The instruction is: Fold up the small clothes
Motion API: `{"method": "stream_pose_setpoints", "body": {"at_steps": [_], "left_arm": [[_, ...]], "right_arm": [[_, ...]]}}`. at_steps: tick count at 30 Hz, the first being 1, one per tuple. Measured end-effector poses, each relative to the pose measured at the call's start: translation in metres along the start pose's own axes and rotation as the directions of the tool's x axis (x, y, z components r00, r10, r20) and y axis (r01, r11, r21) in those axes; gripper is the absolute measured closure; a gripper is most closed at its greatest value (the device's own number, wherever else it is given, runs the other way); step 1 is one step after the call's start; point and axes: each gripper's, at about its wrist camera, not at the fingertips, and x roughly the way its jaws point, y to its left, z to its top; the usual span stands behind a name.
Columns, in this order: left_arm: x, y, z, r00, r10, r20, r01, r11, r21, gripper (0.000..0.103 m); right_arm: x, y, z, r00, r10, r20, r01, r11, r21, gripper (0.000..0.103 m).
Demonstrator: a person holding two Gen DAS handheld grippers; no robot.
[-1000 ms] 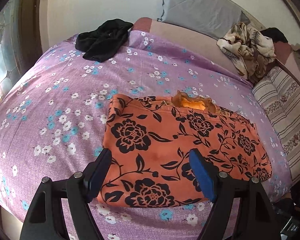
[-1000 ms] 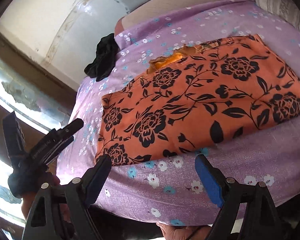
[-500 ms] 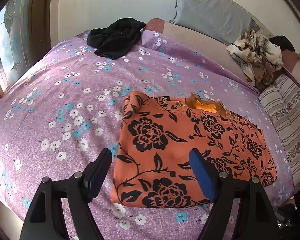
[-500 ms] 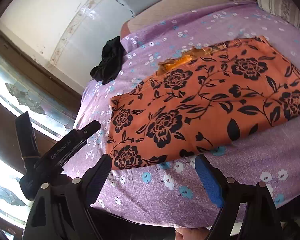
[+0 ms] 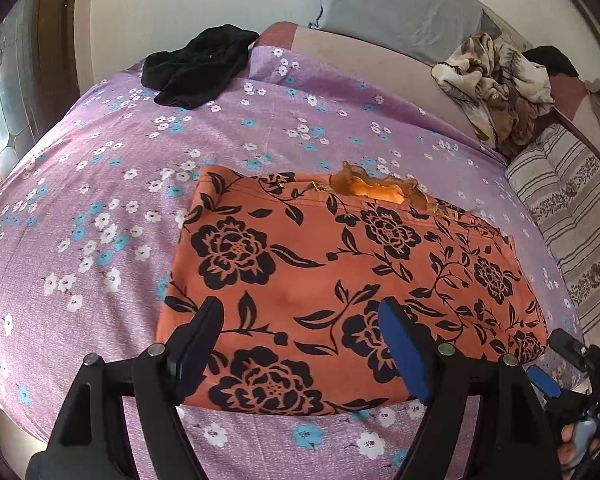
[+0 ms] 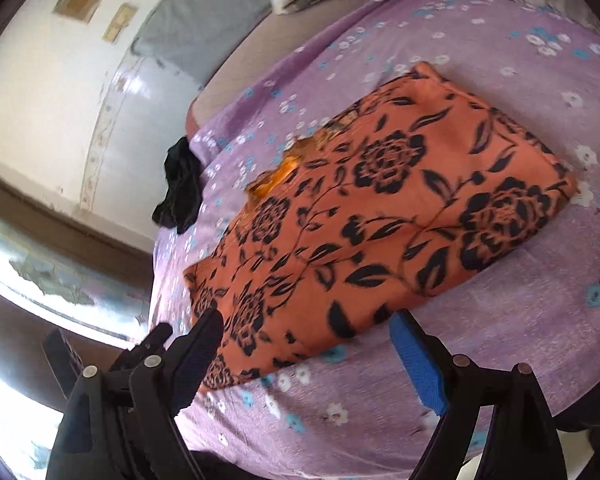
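Note:
An orange garment with black flowers (image 5: 340,280) lies folded flat as a rectangle on the purple flowered bedsheet (image 5: 100,200). A ruffled orange neckline shows at its far edge. My left gripper (image 5: 300,344) hovers open over the garment's near edge, its fingers apart from the cloth. In the right wrist view the same garment (image 6: 380,220) runs diagonally. My right gripper (image 6: 304,344) stands open at the near left corner of the garment with nothing between its fingers. A finger of the left gripper (image 6: 156,336) shows beside it.
A crumpled black garment (image 5: 196,68) lies at the far left of the bed. A grey pillow (image 5: 392,12) leans on the wall, with a beige patterned cloth (image 5: 496,80) and a striped cushion (image 5: 572,208) at the right. A window (image 5: 0,120) borders the left side.
The right wrist view has rolled, so the garment now lies tilted and nearer. The left gripper swung left, then came back over the garment's near edge. Both stay open.

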Motion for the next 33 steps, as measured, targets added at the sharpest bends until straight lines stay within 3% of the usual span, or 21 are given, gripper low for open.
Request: {"method": "stream_pose_setpoints", "body": {"at_steps": [7,14,15,16,17,21,23,24,25,26,27,28,29,31,33], "left_arm": [[0.022,-0.016,-0.002,0.998,0.036,-0.049,-0.035,0.999,0.004,0.023],[0.036,-0.021,-0.002,0.994,0.082,-0.069,-0.081,0.996,0.028,0.023],[0.038,-0.022,-0.002,0.993,0.09,-0.071,-0.088,0.996,0.032,0.023],[0.041,-0.022,-0.003,0.992,0.097,-0.074,-0.095,0.995,0.037,0.023],[0.044,-0.023,-0.003,0.991,0.104,-0.079,-0.101,0.994,0.041,0.023],[0.059,-0.022,-0.009,0.983,0.132,-0.129,-0.125,0.99,0.06,0.023],[0.053,-0.023,-0.009,0.988,0.119,-0.102,-0.115,0.992,0.042,0.023],[0.049,-0.024,-0.008,0.991,0.107,-0.083,-0.104,0.994,0.037,0.023],[0.047,-0.027,-0.008,0.993,0.098,-0.068,-0.095,0.995,0.041,0.023],[0.049,-0.03,-0.009,0.993,0.096,-0.063,-0.093,0.994,0.056,0.023],[0.056,-0.034,-0.012,0.99,0.116,-0.082,-0.109,0.99,0.084,0.023],[0.069,-0.037,-0.017,0.982,0.14,-0.13,-0.124,0.985,0.121,0.023],[0.082,-0.039,-0.022,0.973,0.161,-0.168,-0.136,0.979,0.154,0.023],[0.08,-0.045,-0.025,0.976,0.181,-0.123,-0.154,0.968,0.198,0.022],[0.072,-0.039,-0.02,0.985,0.116,-0.129,-0.096,0.984,0.152,0.022]], "right_arm": [[-0.014,-0.102,0.045,0.999,-0.015,0.045,-0.001,0.938,0.346,0.015],[-0.008,-0.13,0.074,0.996,0.021,0.092,-0.06,0.895,0.442,0.019],[-0.008,-0.128,0.078,0.996,0.009,0.093,-0.048,0.903,0.427,0.039],[-0.006,-0.127,0.082,0.997,-0.003,0.083,-0.031,0.912,0.408,0.077],[-0.002,-0.128,0.085,0.998,-0.01,0.054,-0.012,0.917,0.398,0.086],[0.01,-0.124,0.088,1.0,-0.018,-0.02,0.024,0.938,0.345,0.082],[0.002,-0.113,0.088,0.999,-0.033,0.009,0.029,0.956,0.292,0.076],[0.0,-0.109,0.089,0.999,-0.047,0.022,0.039,0.963,0.265,0.059],[0.0,-0.107,0.091,0.998,-0.051,0.031,0.042,0.968,0.249,0.031],[0.002,-0.108,0.091,0.998,-0.058,0.035,0.047,0.967,0.252,0.029],[0.004,-0.11,0.091,0.998,-0.055,0.039,0.043,0.966,0.257,0.036],[0.008,-0.11,0.092,0.998,-0.052,0.031,0.043,0.97,0.241,0.08],[0.013,-0.108,0.095,0.998,-0.062,0.004,0.059,0.973,0.221,0.095],[0.016,-0.102,0.099,0.997,-0.081,-0.017,0.083,0.975,0.208,0.095],[0.007,-0.073,0.105,0.995,-0.103,0.012,0.101,0.989,0.112,0.095]]}}
